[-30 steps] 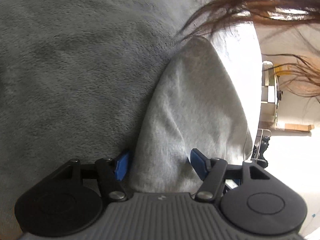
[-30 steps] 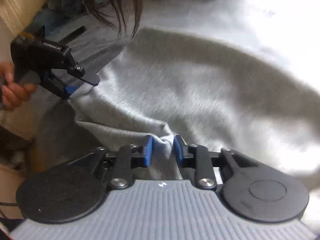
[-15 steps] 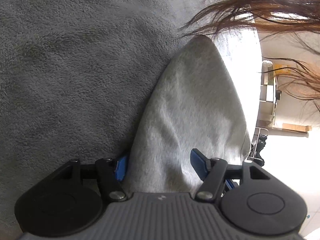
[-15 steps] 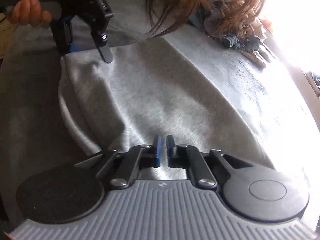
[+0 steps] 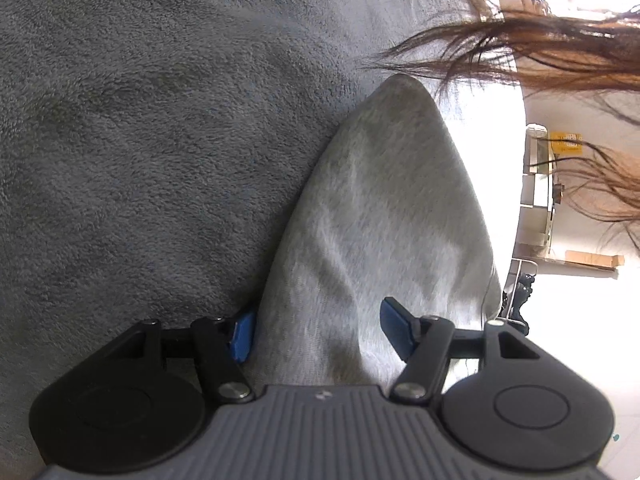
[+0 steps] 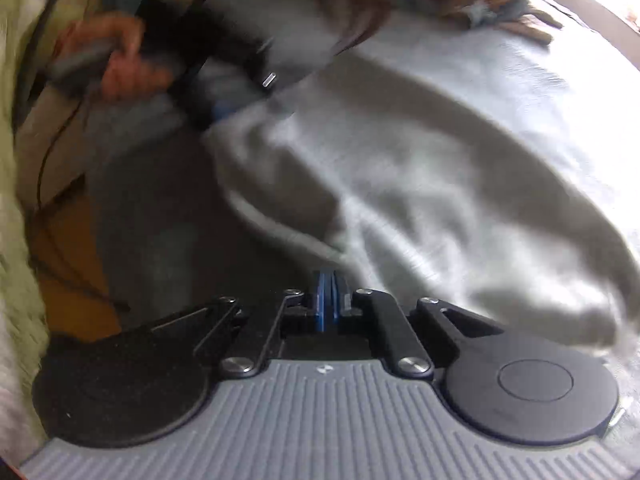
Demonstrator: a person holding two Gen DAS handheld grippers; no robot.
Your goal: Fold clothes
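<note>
- Since a second ago, the right gripper point(image 6: 329, 294) has been brought fully together from a part-open gap, and its view has been swung across the cloth.
- No container is seen; the light grey knit garment point(image 5: 376, 232) is spread on a darker grey fleecy blanket point(image 5: 152, 128).
- Its blue pads are pressed together at the garment's edge; whether cloth is pinched cannot be told.
- The left gripper point(image 5: 320, 334) is held moderately wide, a garment fold bunched between its pads.

No readable text, label or number in either view.
</note>
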